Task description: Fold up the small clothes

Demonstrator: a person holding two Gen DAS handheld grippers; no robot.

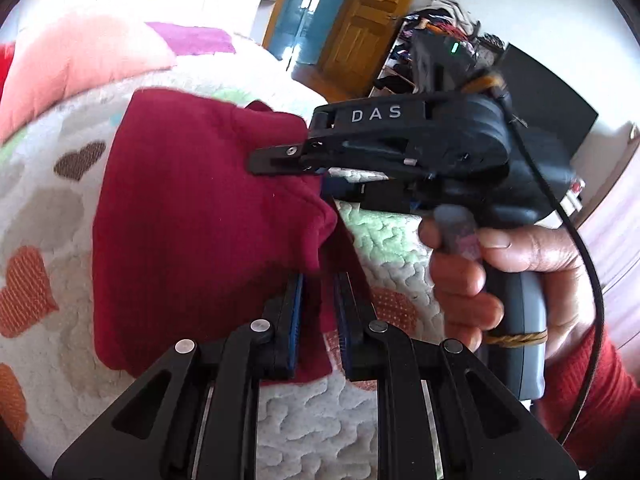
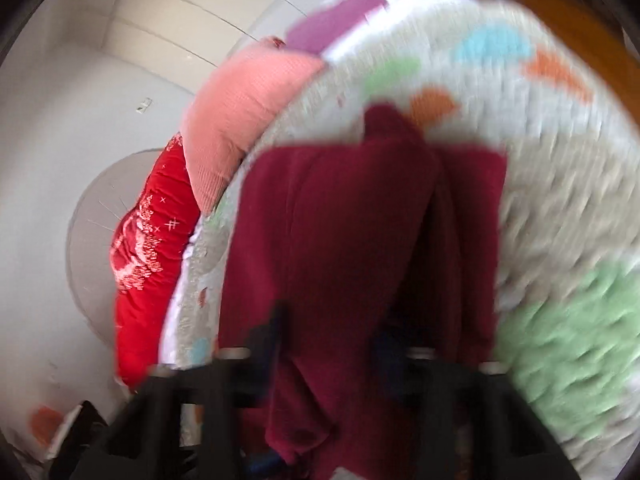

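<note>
A small dark red garment (image 1: 192, 220) lies partly folded on a fleece blanket with coloured hearts (image 1: 52, 208). My left gripper (image 1: 318, 280) is shut on the garment's near right edge, with cloth pinched between the blue pads. My right gripper (image 1: 280, 162), seen from the side in the left wrist view, has its fingers closed on a fold at the garment's far right corner. In the blurred right wrist view the garment (image 2: 360, 240) hangs between the right gripper's fingers (image 2: 332, 340), over the blanket (image 2: 560, 200).
A pink pillow (image 1: 84, 52) and a purple cloth (image 1: 192, 38) lie at the bed's far side. A red quilted item (image 2: 152, 264) sits by the pink pillow (image 2: 244, 120). A wooden door (image 1: 372, 12) and a cluttered rack (image 1: 440, 40) stand beyond.
</note>
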